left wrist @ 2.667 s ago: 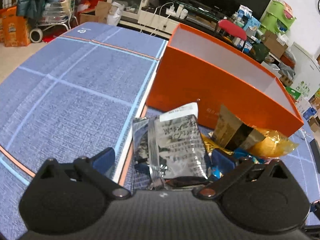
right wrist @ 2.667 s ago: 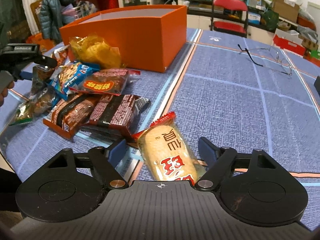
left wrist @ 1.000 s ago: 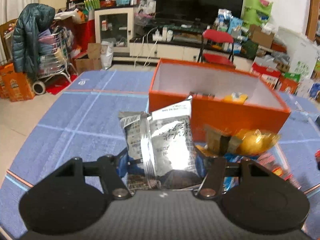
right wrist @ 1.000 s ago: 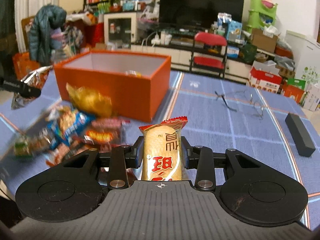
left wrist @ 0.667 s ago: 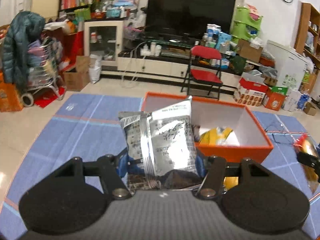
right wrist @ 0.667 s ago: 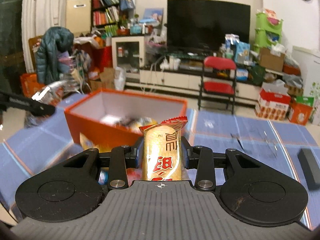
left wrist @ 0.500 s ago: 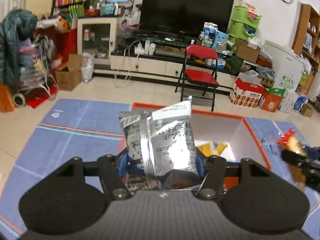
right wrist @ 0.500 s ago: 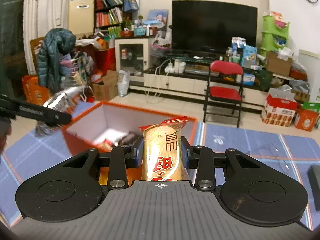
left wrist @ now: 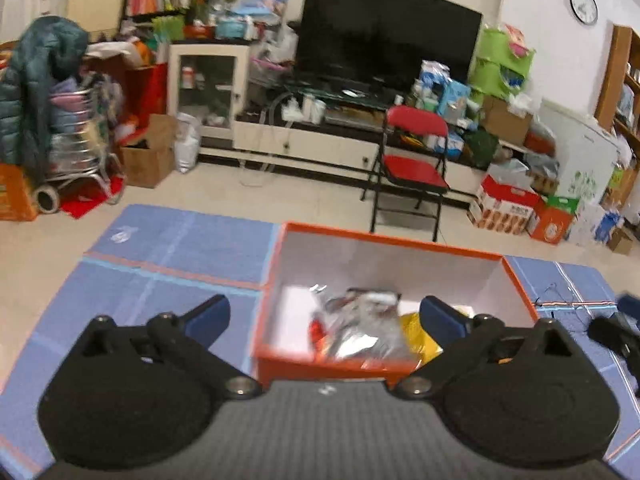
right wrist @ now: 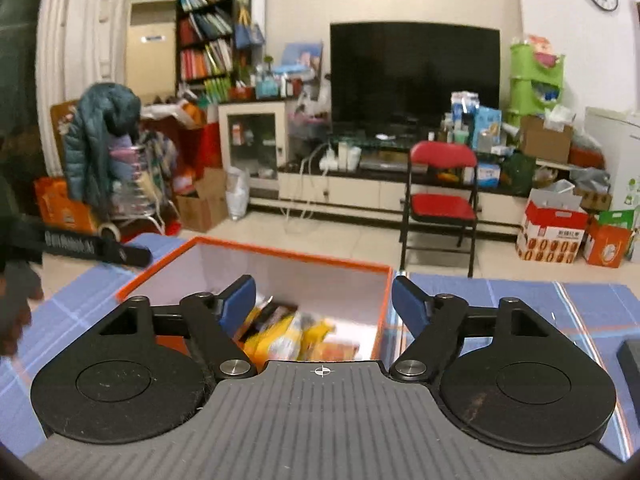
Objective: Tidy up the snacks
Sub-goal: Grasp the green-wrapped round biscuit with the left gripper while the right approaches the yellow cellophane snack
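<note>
The orange box with white inner walls stands on the blue tablecloth, right under both grippers. In the left wrist view my left gripper hangs over it, jaws opening wide, nothing between them. The silver snack packet lies blurred inside the box beside a yellow packet. In the right wrist view my right gripper is over the same orange box, jaws opening and empty. Yellow and orange snack packets lie blurred inside below it. The other gripper's black finger juts in from the left.
The blue tablecloth spreads left and right of the box. A black bar lies at the right table edge. A red folding chair and a TV stand sit on the floor beyond the table. The right gripper's tip shows at the right.
Both grippers rose and came over the box, then opened. The silver packet left the left jaws and the yellow rice-cracker packet left the right jaws; both dropped into the box.
</note>
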`<state>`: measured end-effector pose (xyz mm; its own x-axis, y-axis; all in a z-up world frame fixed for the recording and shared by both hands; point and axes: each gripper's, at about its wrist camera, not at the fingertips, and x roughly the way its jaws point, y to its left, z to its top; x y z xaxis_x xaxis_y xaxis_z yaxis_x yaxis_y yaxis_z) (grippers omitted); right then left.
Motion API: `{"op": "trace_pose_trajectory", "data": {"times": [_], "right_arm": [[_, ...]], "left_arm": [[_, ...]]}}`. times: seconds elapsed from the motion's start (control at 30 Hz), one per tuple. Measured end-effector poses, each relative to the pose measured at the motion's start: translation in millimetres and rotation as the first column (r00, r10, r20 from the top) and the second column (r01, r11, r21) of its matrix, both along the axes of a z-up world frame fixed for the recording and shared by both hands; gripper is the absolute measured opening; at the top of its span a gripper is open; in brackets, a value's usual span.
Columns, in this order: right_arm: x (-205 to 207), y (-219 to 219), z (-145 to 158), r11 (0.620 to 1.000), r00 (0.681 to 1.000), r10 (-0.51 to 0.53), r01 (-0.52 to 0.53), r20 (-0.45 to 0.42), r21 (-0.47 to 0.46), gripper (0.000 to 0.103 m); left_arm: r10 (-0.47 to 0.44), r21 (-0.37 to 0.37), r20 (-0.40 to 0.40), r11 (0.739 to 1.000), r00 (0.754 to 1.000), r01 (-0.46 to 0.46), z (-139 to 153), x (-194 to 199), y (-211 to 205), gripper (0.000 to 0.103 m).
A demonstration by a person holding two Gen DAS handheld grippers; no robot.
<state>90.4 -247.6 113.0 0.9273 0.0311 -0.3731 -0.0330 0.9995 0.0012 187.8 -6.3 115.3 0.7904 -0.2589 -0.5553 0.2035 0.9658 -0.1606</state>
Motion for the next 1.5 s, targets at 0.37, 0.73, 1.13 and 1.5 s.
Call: {"op": "trace_pose_trajectory", "data": {"times": [0.37, 0.73, 1.13, 1.5], "right_arm": [[-62, 32, -58, 0.999, 0.998, 0.019, -0.017, -0.059, 0.037, 0.066], [-31, 58, -80, 0.994, 0.996, -0.079, 0.082, -0.048, 0.079, 0.065], [-30, 66, -87, 0.998, 0.997, -0.053, 0.056, -0.052, 0.043, 0.068], [-5, 72, -97, 0.997, 0.992, -0.068, 0.072, -0.103, 0.033, 0.057]], "left_arm": [[-0.022, 0.047, -0.091, 0.999, 0.996, 0.027, -60, -99, 48, 0.099], [0.346, 0.191, -0.152, 0.929, 0.926, -0.316, -105, -152, 26, 0.1], [0.345, 0.139, -0.096, 0.933, 0.934, -0.331, -126, -166, -5, 0.1], [0.245, 0.2, -0.094, 0.954, 0.965, -0.222, -146, -154, -29, 0.102]]}}
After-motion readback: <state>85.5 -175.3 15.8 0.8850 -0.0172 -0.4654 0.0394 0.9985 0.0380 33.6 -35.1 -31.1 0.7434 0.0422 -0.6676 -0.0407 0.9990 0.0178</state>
